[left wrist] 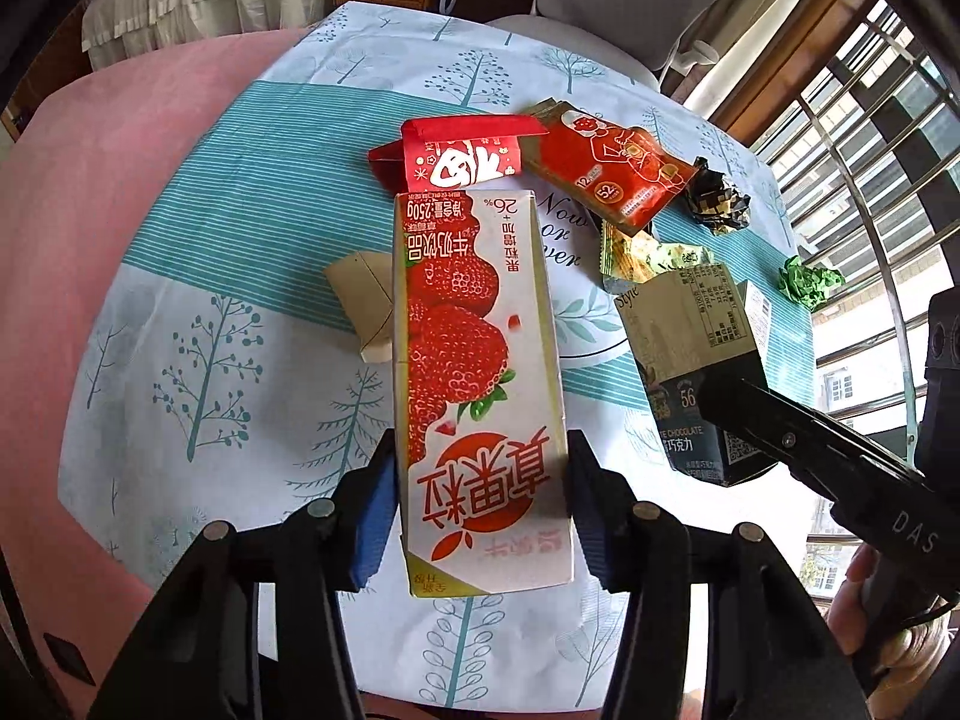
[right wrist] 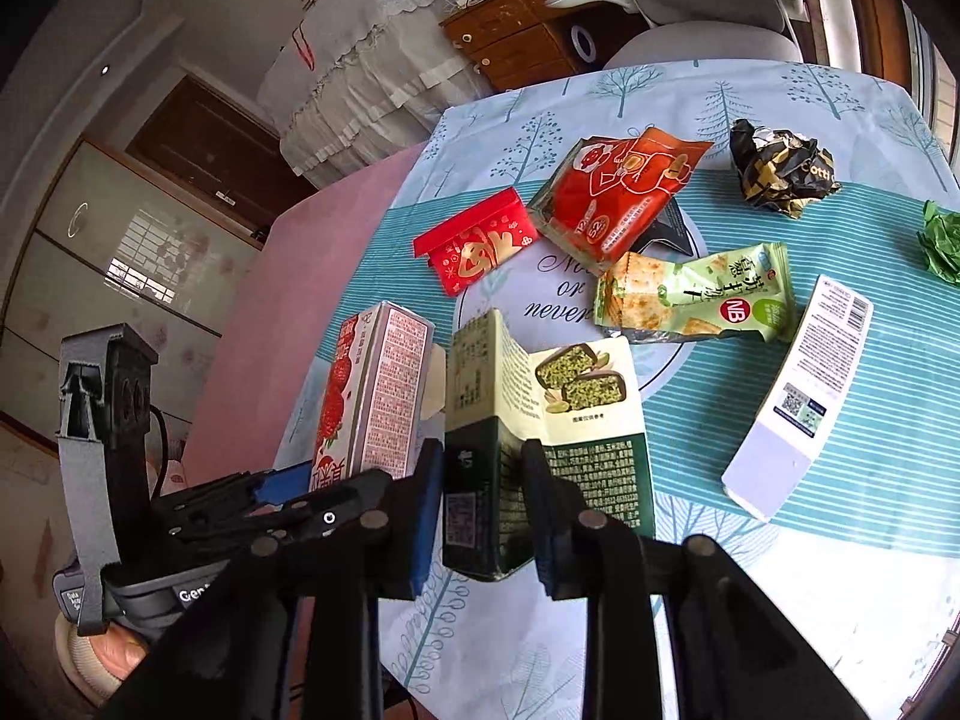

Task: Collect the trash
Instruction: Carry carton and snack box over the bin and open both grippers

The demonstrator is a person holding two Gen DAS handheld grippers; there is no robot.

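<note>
While the left hand-held gripper (left wrist: 483, 501) clamps its blue pads on the milk carton (left wrist: 474, 372) near one end, the carton hangs clear of the counter (left wrist: 180, 312). The right hand-held gripper (right wrist: 483, 516) pinches the green box (right wrist: 540, 438) by its folded lower edge, and that box is lifted too. Both sit close together at the counter's near side, the carton just left of the box. Loose trash fills the middle: a red packet (right wrist: 480, 246), a red snack bag (right wrist: 618, 198), a green cracker wrapper (right wrist: 696, 300), a crumpled black wrapper (right wrist: 780, 171), a green paper ball (right wrist: 942, 240) near the right edge, and a white box (right wrist: 798, 390). A brown card piece (left wrist: 363, 306) lies left of the carton. Bare cloth stays open along the counter's left side and near edge. A pink bed (left wrist: 120, 180) borders the left.
</note>
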